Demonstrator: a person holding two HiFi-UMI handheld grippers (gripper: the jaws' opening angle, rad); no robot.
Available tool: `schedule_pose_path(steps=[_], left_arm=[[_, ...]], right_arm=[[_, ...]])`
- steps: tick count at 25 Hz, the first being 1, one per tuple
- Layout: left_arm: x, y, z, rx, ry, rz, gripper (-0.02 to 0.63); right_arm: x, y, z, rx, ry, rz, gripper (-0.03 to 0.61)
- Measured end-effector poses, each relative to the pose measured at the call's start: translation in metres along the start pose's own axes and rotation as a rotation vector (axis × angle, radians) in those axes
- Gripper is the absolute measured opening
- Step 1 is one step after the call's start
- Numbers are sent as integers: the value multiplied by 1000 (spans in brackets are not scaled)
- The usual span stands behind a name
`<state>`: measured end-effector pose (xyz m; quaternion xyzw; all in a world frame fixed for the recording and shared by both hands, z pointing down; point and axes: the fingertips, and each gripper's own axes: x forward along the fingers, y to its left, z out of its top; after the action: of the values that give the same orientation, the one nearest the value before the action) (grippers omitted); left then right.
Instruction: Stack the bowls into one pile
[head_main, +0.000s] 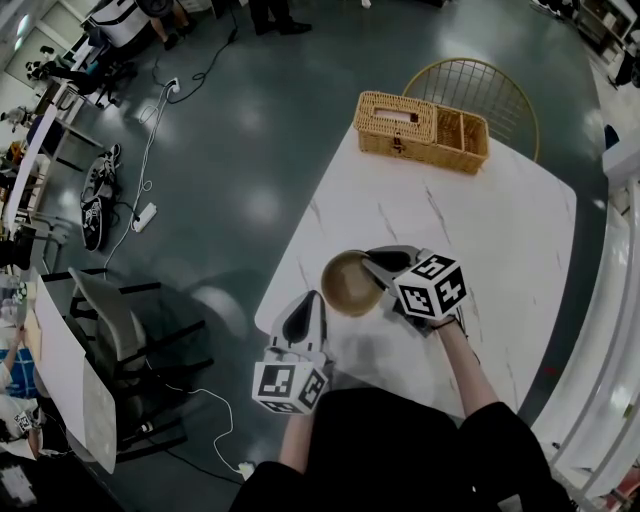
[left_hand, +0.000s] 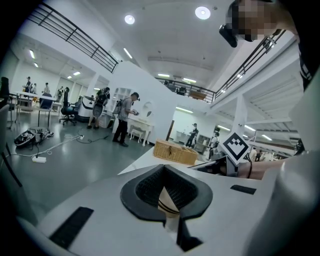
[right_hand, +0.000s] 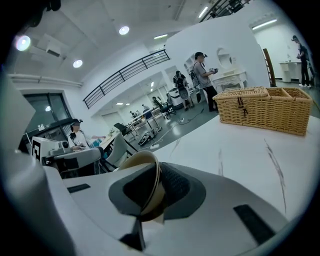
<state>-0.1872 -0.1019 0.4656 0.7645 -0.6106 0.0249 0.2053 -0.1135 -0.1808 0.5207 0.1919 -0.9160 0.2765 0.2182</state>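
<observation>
Bowl (head_main: 348, 285), brown-gold and round, turns its hollow up to my head view over the near-left part of the white marbled surface (head_main: 480, 230). I cannot tell whether it rests there or hangs just above.

The right hand-held gripper (head_main: 378, 270) comes in from 3 o'clock and is clenched on the bowl's rim. In the right gripper view the thin cream edge runs between the two dark pads, pinched from both sides.

The left hand-held gripper (head_main: 314, 302) lies at 7 o'clock of the bowl, its tip just beside the bowl's edge at the near border of the surface. In the left gripper view its jaws are drawn close together, and a cream sliver (left_hand: 167, 202) with brown lines shows in the narrow gap. I cannot tell whether the pads press on it.

Out at 1 o'clock from the bowl, well apart, a wicker basket (head_main: 422, 130) stands at the far edge of the surface, with a wire-backed chair (head_main: 490, 80) just behind it. Grey floor (head_main: 230, 150) spreads away at 9 o'clock, carrying cables (head_main: 150, 150) and a grey chair (head_main: 100, 315).
</observation>
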Motion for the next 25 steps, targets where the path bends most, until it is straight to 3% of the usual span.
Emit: schedule_pose_path(steps=[25], left_arm=[[5, -5, -2, -12, 5, -21, 14]], right_arm=[[4, -15, -16, -40, 48, -86, 37]])
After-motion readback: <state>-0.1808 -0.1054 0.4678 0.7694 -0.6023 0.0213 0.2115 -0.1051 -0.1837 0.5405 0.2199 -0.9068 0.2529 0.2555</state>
